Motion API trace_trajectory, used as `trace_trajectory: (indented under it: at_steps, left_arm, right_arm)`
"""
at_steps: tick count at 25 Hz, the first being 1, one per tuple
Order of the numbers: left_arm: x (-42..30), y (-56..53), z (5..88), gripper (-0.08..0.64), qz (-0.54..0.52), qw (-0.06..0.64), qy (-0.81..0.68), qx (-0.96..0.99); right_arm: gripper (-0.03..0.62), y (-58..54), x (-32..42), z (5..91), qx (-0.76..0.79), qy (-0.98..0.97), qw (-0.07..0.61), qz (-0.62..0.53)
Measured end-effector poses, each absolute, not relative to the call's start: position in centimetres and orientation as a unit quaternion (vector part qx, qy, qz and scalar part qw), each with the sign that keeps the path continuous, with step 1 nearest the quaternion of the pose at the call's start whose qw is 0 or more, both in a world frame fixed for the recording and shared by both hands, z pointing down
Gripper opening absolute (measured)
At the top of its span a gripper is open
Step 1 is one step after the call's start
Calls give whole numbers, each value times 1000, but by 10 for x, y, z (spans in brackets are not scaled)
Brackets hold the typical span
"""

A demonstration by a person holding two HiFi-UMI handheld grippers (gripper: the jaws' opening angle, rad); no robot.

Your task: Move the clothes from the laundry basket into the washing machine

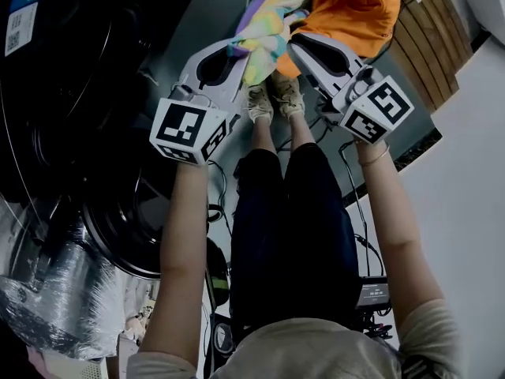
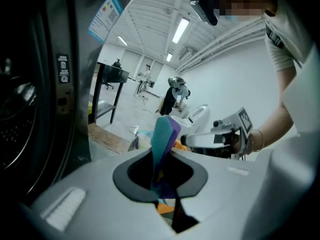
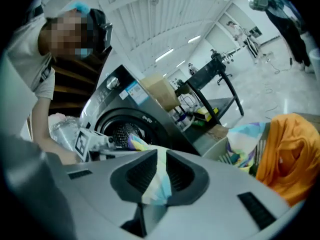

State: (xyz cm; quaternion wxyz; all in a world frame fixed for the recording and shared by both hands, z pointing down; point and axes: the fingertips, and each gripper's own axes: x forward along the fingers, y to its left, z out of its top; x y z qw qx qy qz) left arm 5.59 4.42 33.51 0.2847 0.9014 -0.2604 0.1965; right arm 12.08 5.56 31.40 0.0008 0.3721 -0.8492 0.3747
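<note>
A pastel multicoloured garment [image 1: 268, 22] hangs between my two grippers, in front of the person's shoes. My left gripper [image 1: 237, 51] is shut on one edge of it; in the left gripper view the teal and purple cloth [image 2: 163, 134] stands up from the closed jaws. My right gripper [image 1: 297, 47] is shut on another part, a pale fold [image 3: 158, 191] pinched between its pads. An orange garment [image 1: 355, 6] lies bunched just behind, touching the multicoloured one [image 3: 245, 139]. The washing machine's dark drum opening [image 1: 71, 93] is at the left.
The machine's round door [image 1: 118, 219] stands open by the person's left leg. A crinkled silver hose [image 1: 55, 290] lies below it. Wooden slats [image 1: 426, 38] are at the top right, cables [image 1: 355, 204] run over the floor, and a black metal rack [image 3: 220, 84] stands beyond the machine.
</note>
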Motion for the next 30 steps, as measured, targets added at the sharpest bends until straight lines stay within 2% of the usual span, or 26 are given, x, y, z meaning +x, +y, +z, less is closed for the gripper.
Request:
trace_trajectory:
  at_steps: [2,3,4,7,9,17,21,25,26,30]
  left_arm:
    - [40,37,328,35,186,284,-287,896]
    - [33,34,324,35,180,284,-298,893]
    - [26,30,321,35,173,286,-308,891]
    - [5,21,310,35,162,296,-342,877]
    - [-7,19,306,35,162,296,-357,871]
    - [-57,12,308,35,170,295,-423,840]
    - [-69,11,313,37,168,297,-450,825]
    - [-70,13,321,37,152,306,-448,826]
    - [-71,13,324,37,151,310,-447,825]
    - [-75,17,335,38,152,331,-442,820]
  right_arm:
    - [45,59,118,337,365,-850,44,378]
    - [135,60,114,349,356,-850,64,383]
    - [188,62,109,362,348,-851,85,385]
    - [216,62,98,397,343,-857,164,348]
    - [268,56,94,420,347,-858,205,320]
    - [298,23,96,484,359,-836,293,295]
    - [314,23,81,500,305,-847,327,286]
    - [308,30,64,516,257,-847,334,325]
    - [276,33,62,516,249,-847,330,335]
    - [25,47,52,507,229,-849,327,348]
